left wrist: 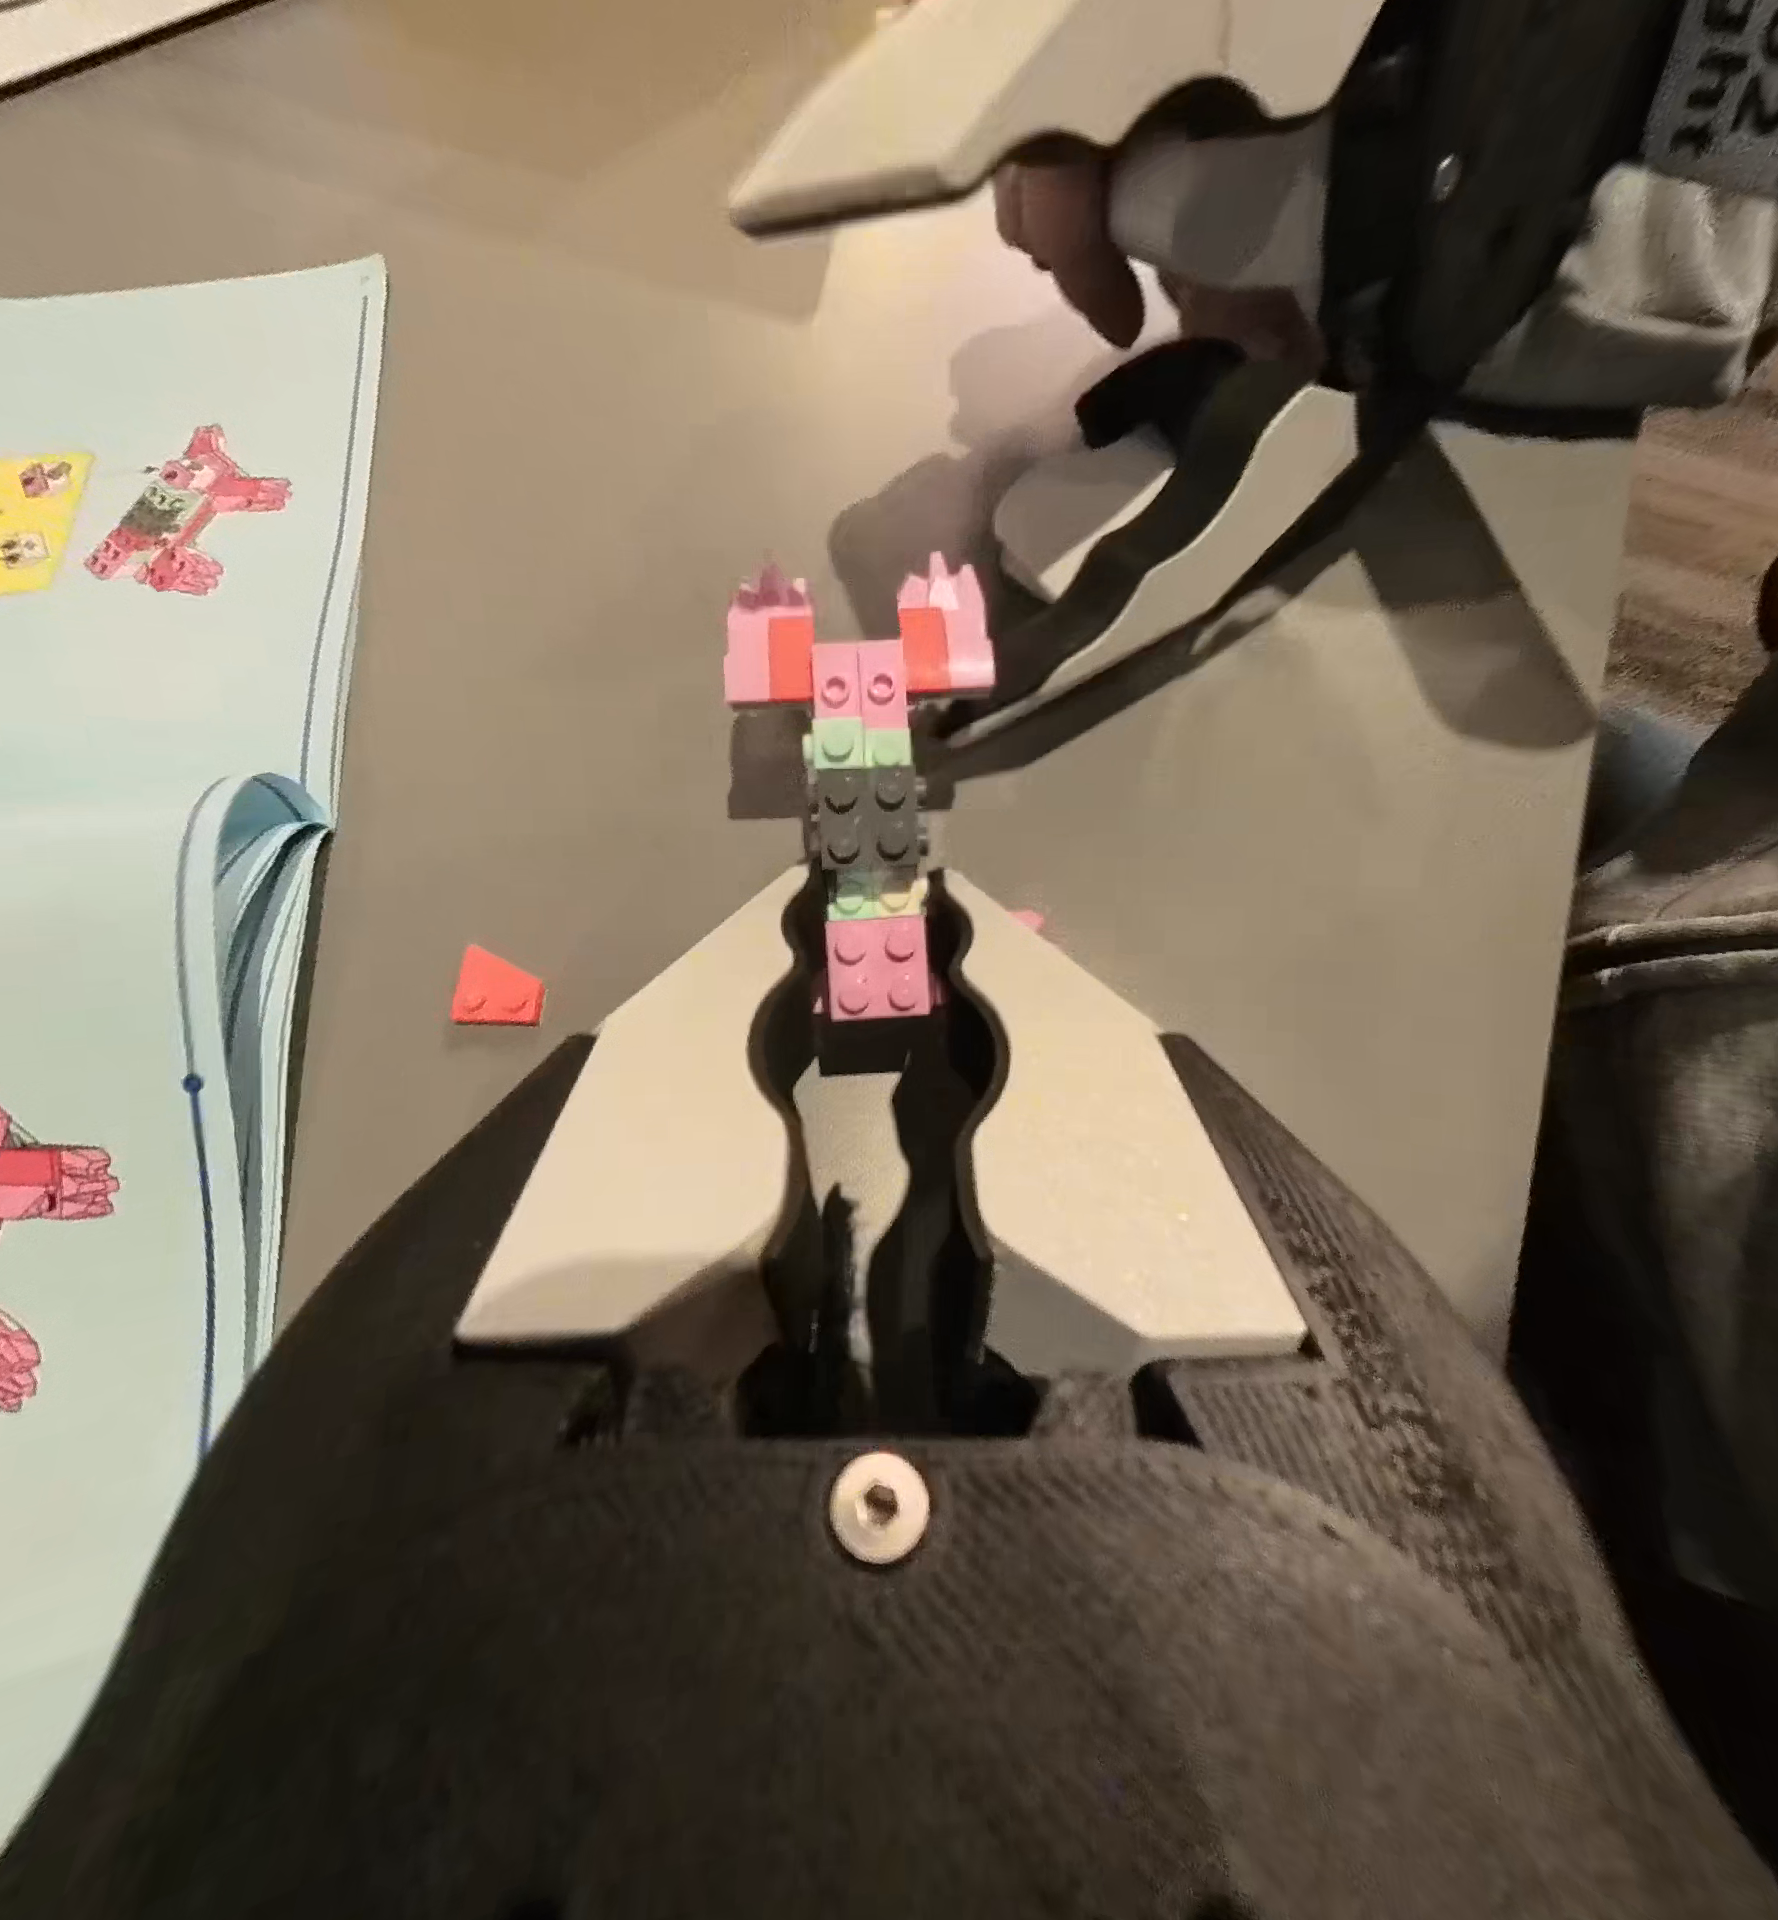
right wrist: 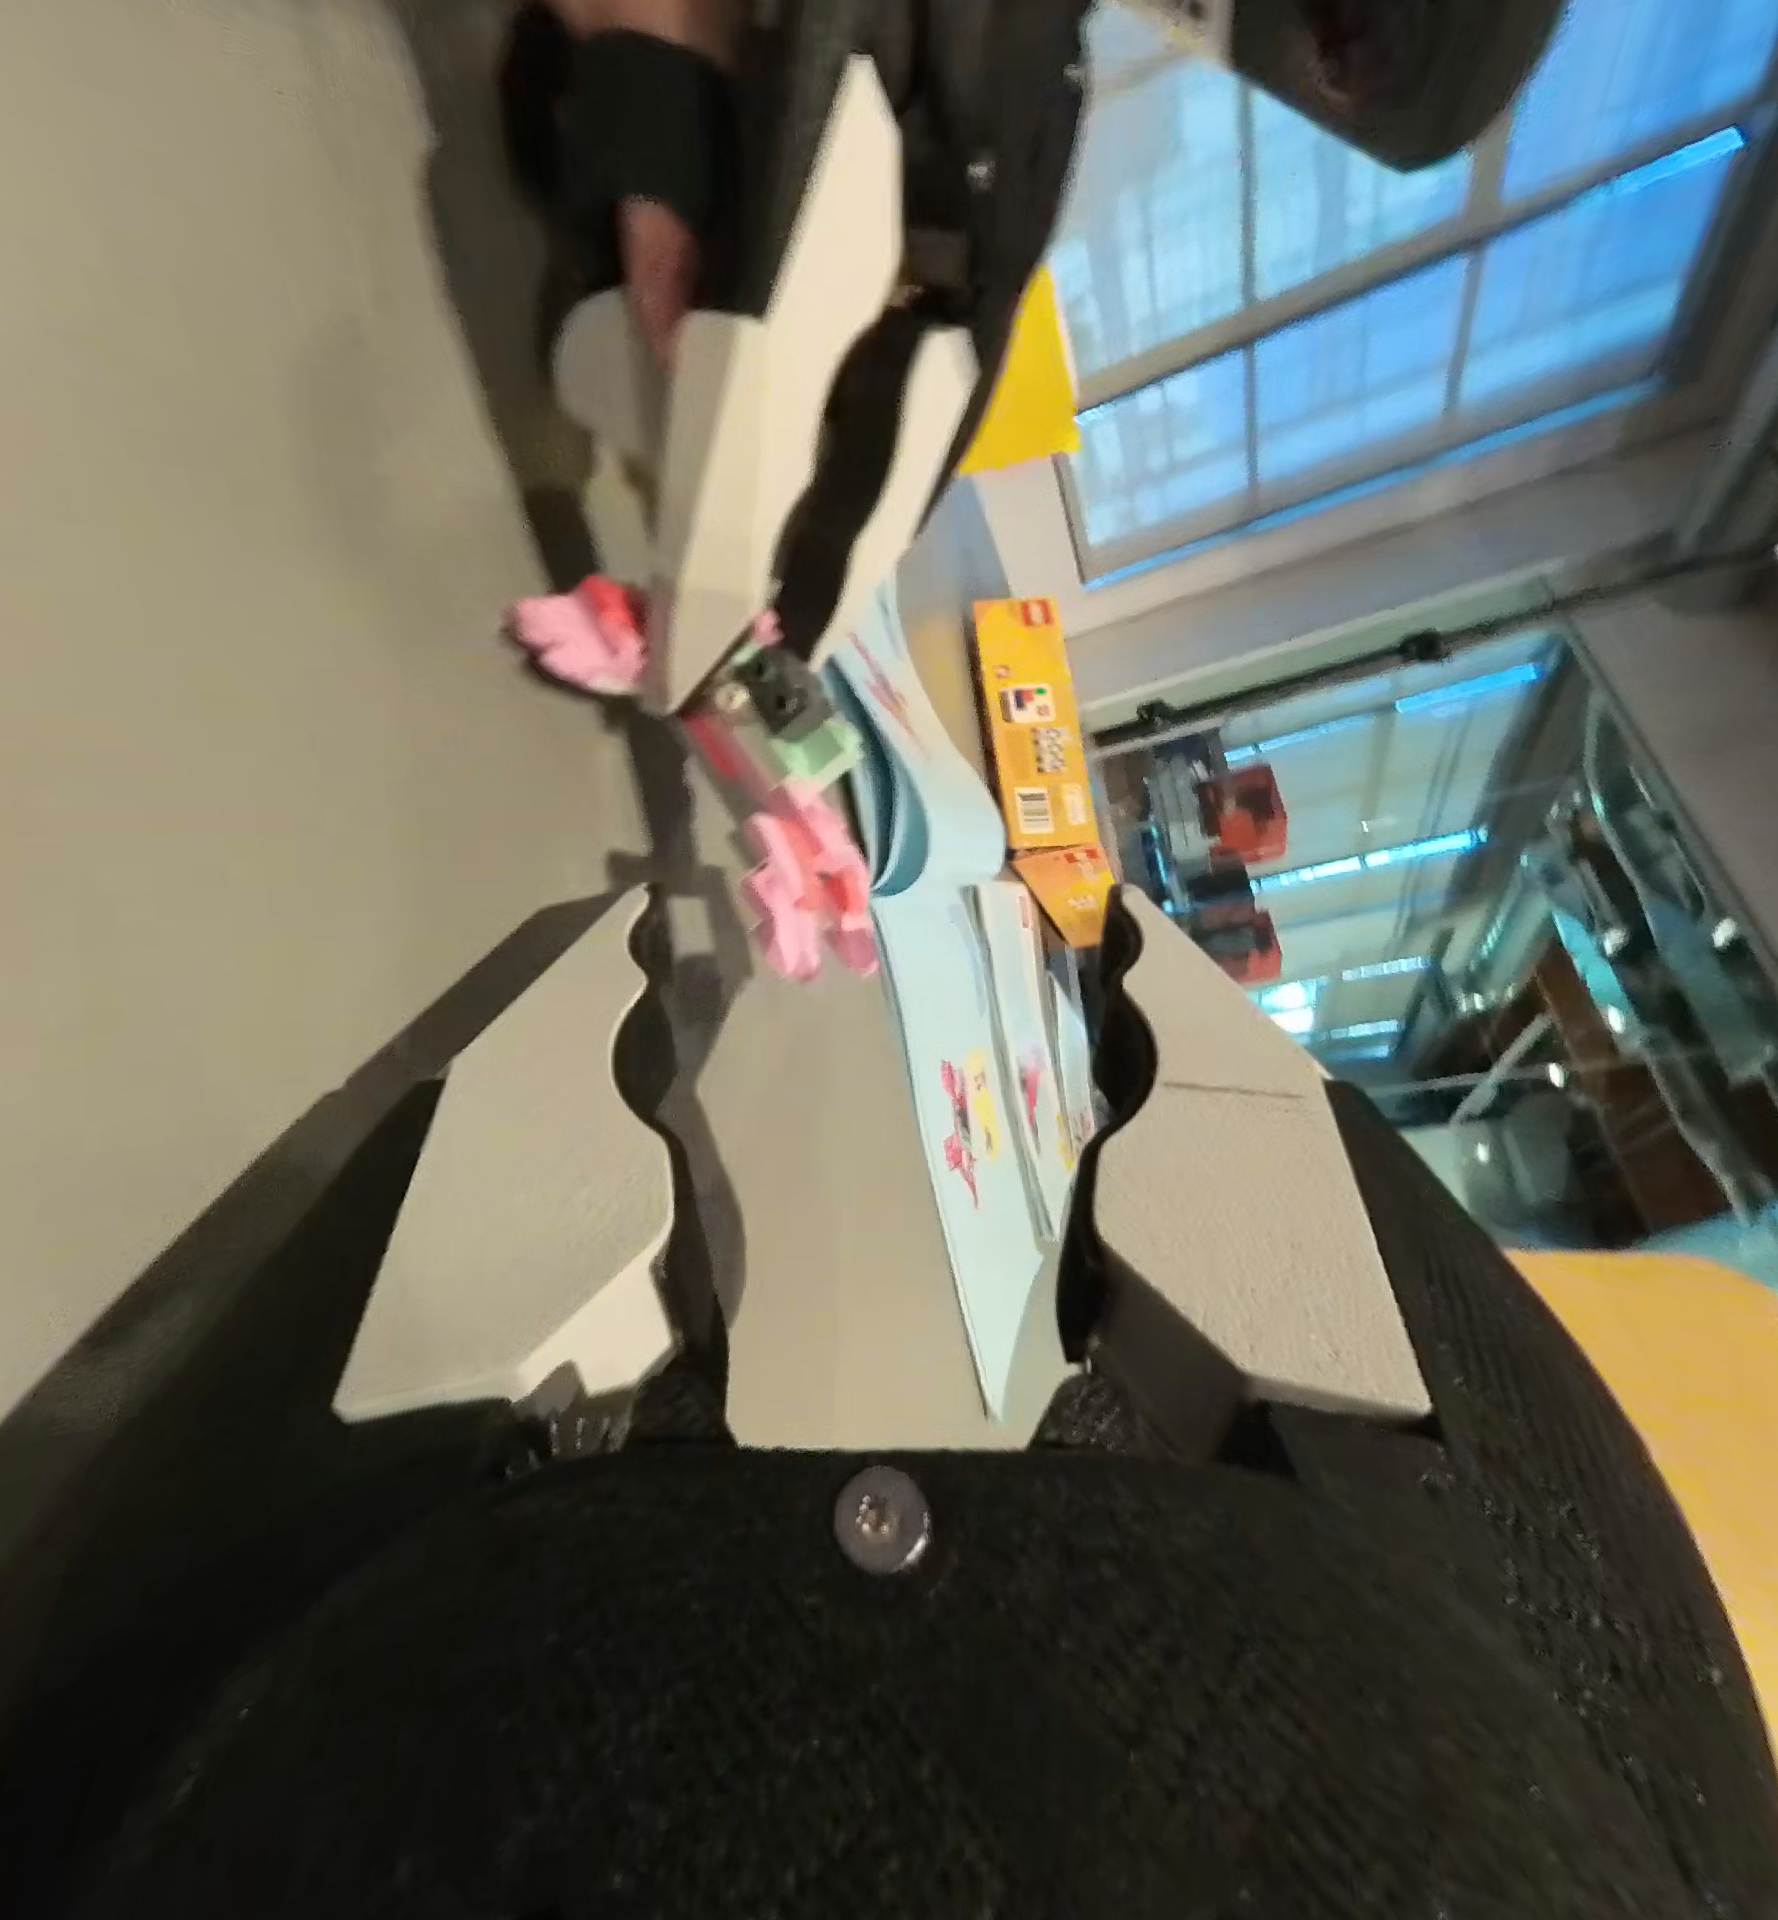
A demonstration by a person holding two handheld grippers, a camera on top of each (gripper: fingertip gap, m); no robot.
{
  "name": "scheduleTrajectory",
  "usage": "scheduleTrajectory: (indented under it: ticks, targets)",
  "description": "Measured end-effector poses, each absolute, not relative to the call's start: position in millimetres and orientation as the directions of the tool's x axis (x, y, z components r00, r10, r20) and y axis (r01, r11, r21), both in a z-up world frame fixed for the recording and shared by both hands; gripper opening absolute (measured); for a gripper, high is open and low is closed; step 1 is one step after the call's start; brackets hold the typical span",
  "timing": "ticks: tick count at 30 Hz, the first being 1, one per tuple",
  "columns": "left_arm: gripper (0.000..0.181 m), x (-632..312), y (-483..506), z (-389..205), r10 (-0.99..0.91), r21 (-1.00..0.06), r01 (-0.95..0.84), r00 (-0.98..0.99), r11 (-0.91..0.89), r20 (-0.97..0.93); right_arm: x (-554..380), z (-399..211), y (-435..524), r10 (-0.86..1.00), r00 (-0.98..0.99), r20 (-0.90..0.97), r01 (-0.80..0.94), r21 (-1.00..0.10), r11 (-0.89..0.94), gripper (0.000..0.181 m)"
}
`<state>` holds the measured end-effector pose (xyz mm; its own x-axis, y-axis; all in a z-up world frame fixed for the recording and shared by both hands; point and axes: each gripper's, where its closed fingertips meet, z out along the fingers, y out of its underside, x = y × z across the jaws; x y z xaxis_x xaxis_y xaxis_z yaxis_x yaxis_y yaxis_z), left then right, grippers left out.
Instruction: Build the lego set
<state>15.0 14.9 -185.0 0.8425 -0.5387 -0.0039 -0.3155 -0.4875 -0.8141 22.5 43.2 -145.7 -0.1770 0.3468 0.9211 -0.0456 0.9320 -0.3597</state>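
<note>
- Between the left gripper's (left wrist: 877, 935) grey fingers, the lego model (left wrist: 864, 769) is sitting pinched by its pink end, its two clawed pink arms pointing away over the table (left wrist: 594, 436).
- Beyond the model, the right gripper (left wrist: 926, 436) is hovering with its fingers spread wide, holding nothing.
- Left of the model, a red wedge plate (left wrist: 497, 989) is lying loose on the table.
- Farther left of the model, the open booklet (left wrist: 137, 727) is lying flat.
</note>
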Motion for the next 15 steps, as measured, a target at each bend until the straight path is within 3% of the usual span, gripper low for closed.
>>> scheduleTrajectory:
  ticks: [3,9,15]
  targets:
    - [0.017,15,16,-186,-0.541,-0.813,-0.325,0.841,-0.484,-0.014,41,-150,43,0.279,-0.185,0.942,-0.101,-0.300,0.948,0.080]
    - [0.018,27,10,-188,-0.612,-0.804,-0.352,0.791,-0.480,0.020,51,-149,69,0.300,-0.162,0.940,-0.042,-0.311,0.950,0.082]
    - [0.018,24,15,-193,-0.581,-0.783,-0.379,0.814,-0.493,-0.028,50,-106,93,0.606,-0.035,0.794,-0.100,-0.607,0.789,0.081]
